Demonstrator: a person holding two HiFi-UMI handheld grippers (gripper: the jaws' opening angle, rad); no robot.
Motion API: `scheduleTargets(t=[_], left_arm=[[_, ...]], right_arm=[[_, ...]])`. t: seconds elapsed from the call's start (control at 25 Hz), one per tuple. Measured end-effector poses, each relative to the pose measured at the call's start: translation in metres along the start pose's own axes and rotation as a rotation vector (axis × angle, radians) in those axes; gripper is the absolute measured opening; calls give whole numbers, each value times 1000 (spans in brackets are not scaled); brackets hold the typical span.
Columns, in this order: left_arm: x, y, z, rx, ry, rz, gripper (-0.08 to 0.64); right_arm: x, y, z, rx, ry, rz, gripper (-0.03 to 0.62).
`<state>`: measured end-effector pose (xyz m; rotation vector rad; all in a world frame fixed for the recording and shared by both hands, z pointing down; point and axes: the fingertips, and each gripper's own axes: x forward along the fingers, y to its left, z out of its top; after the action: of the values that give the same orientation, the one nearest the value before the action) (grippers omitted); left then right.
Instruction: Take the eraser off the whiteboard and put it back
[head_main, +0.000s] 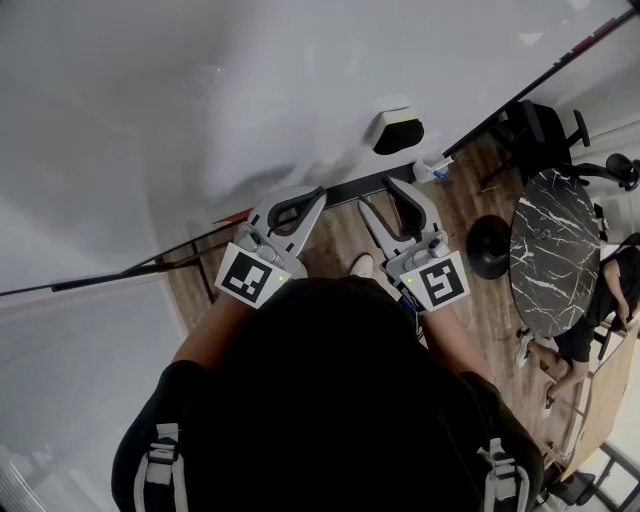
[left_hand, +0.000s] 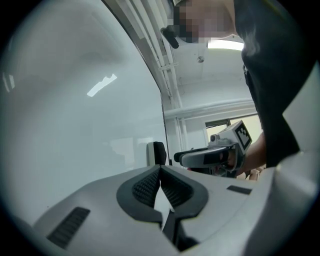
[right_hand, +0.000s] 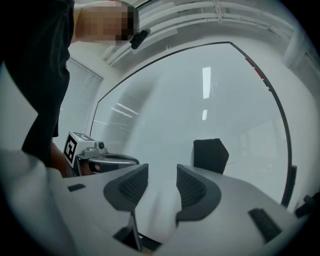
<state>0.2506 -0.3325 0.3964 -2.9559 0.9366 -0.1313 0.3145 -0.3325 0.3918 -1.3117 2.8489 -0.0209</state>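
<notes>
dark-grey pads of the right gripper stand narrowly apart, nothing between them; the left gripper is closed on nothing. black eraser clings to the whiteboard, ahead and slightly right of the right gripper, the nearer one.

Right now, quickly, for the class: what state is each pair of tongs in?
Left tongs: closed, holding nothing.
Right tongs: open, holding nothing; eraser sits on the whiteboard.
</notes>
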Motion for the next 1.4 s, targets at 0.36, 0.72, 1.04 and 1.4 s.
scheduleTargets(t=[0.36,0.72,1.04,1.4], left_arm=[[-9,-1,-3,-11,6,15,5],[-12,-1,-6,-18,10,21,5],[-9,6,-12,-32,12,22,5],[-6,10,-10,-30,7,13,5]], right_arm=[[2,13,1,19,-9,26,76],[5,19,-2,35,-5,50,5],[10,18,-10,18,-19,77,3],[15,13,-6,26,4,46,3]])
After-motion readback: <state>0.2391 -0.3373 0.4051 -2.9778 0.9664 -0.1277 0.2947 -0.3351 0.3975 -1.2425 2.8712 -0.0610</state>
